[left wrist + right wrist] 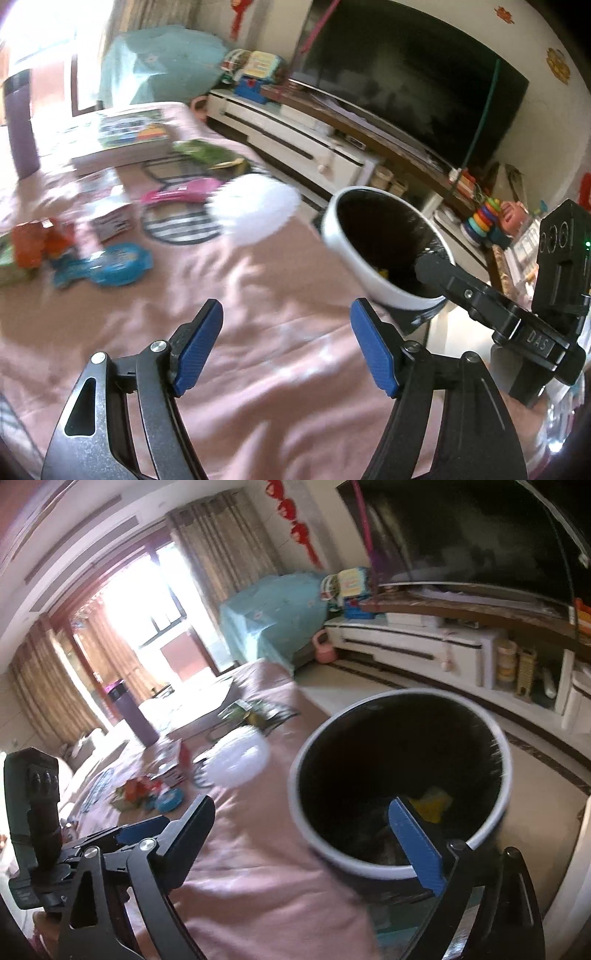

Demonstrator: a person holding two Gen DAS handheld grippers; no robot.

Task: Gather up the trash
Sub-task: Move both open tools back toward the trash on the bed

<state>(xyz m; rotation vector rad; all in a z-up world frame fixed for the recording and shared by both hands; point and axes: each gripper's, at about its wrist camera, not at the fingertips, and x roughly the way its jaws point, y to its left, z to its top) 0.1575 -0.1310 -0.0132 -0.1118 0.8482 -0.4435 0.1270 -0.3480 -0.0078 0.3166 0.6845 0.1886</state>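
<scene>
My left gripper is open over the pink tablecloth, with nothing between its blue pads. Ahead of it lie a white crumpled piece, a blue wrapper, an orange wrapper and a green wrapper. A white-rimmed bin with a dark inside stands off the table's right edge. My right gripper is open and empty, its right pad over the mouth of the bin. A yellow scrap lies in the bin. The white piece shows left of the bin.
A stack of books, a small box, a pink object and a purple bottle are also on the table. Beyond the bin run a white TV cabinet and a large dark screen. Toys sit at the right.
</scene>
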